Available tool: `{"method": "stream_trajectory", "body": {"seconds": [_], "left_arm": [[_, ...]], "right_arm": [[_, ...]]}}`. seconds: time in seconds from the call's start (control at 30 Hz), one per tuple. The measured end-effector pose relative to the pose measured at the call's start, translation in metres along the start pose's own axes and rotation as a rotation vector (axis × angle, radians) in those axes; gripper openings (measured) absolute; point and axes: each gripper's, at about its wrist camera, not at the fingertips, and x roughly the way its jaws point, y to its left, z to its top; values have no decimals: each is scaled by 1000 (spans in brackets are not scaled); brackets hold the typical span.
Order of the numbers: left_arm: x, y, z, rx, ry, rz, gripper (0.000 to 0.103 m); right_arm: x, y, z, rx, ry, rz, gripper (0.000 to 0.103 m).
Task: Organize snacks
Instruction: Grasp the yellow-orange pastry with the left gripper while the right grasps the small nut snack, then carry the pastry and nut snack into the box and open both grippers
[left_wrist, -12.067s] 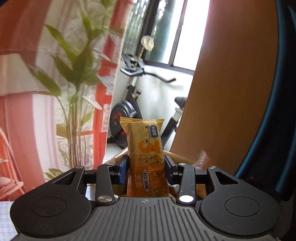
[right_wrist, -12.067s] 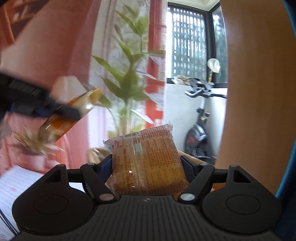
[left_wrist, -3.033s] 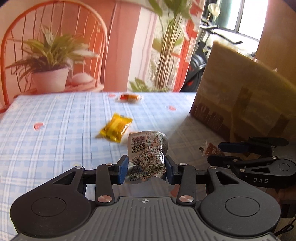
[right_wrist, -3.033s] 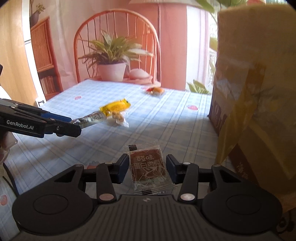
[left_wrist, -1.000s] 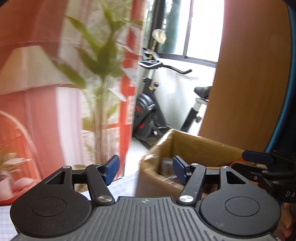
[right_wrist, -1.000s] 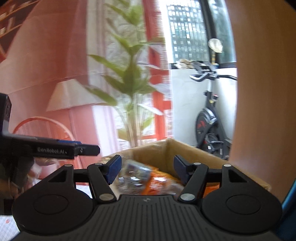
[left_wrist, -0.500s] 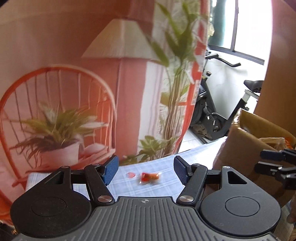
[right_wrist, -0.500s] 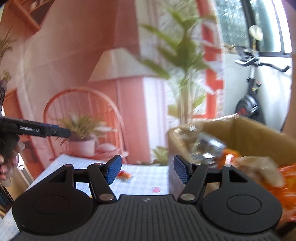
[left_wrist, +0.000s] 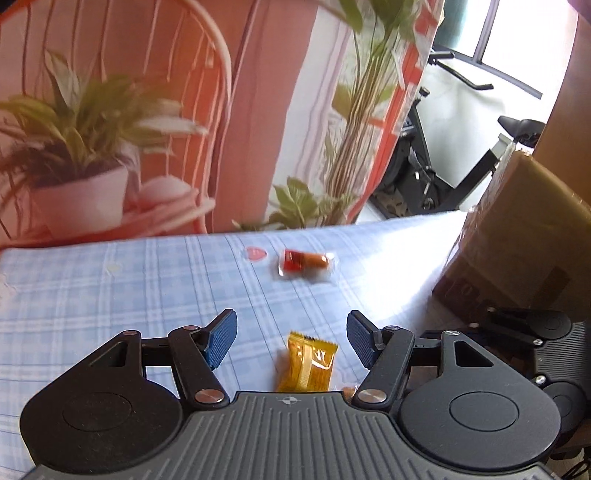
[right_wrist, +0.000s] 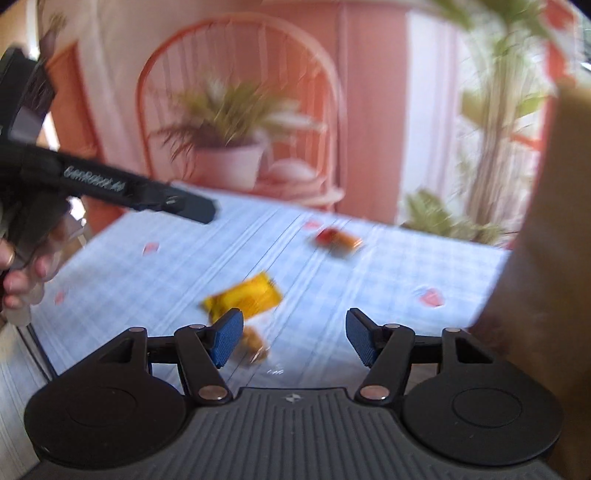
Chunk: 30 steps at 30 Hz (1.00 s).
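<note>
My left gripper (left_wrist: 291, 338) is open and empty above the blue checked tablecloth (left_wrist: 129, 280). A yellow snack packet (left_wrist: 308, 365) lies on the cloth just below and between its fingers. A red and orange packet (left_wrist: 304, 262) lies farther back. My right gripper (right_wrist: 294, 338) is open and empty over the same cloth. In the right wrist view the yellow packet (right_wrist: 245, 297) lies ahead of the left finger, with a small clear packet (right_wrist: 255, 345) beside it, and the red packet (right_wrist: 338, 239) farther off. The cardboard box (left_wrist: 524, 236) stands at the right.
A potted plant (left_wrist: 81, 177) on a chair stands behind the table's far edge. An exercise bike (left_wrist: 450, 147) stands beyond the box. My right gripper also shows in the left wrist view (left_wrist: 524, 332) low beside the box. My left gripper shows in the right wrist view (right_wrist: 110, 188).
Both grippers have swung down from the box toward the table. The snacks they held earlier are gone from their fingers. The yellow packet now lies close under the left gripper.
</note>
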Motion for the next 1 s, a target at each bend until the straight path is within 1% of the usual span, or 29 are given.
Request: {"method": "stream_trajectory", "body": {"seconds": [0.13, 0.27, 0.33, 0.37, 0.4, 0.43, 0.47, 0.53, 0.57, 0.63, 0.67, 0.9, 1.0], "left_arm": [[19, 0, -10, 10, 41, -43, 67], [35, -4, -17, 3, 70, -74, 66], [41, -6, -20, 2, 83, -75, 65], [42, -7, -22, -1, 87, -74, 62], [44, -7, -24, -3, 92, -75, 58], [46, -8, -25, -2, 97, -76, 58], [46, -9, -28, 1, 101, -75, 58], [47, -11, -32, 13, 107, -63, 57], [46, -12, -34, 22, 101, -55, 55], [44, -14, -37, 39, 89, -16, 44], [43, -15, -37, 45, 85, 5, 35], [29, -27, -51, 60, 77, 5, 31], [16, -32, -53, 47, 55, 0, 31]], "right_arm": [[26, 10, -6, -55, 30, 34, 62], [39, 13, -8, -84, 50, 66, 59], [44, 14, -9, -85, 59, 75, 50], [45, 14, -10, -84, 66, 77, 48], [45, 13, -11, -83, 71, 80, 42], [46, 13, -13, -83, 79, 85, 35], [46, 13, -14, -85, 83, 86, 33], [42, 12, -17, -91, 77, 80, 24], [41, 10, -19, -84, 75, 81, 22], [38, 8, -20, -66, 75, 78, 22], [37, 7, -21, -59, 75, 72, 21], [17, -1, -31, 7, 71, 41, 19], [3, -3, -33, 33, 55, 27, 19]]}}
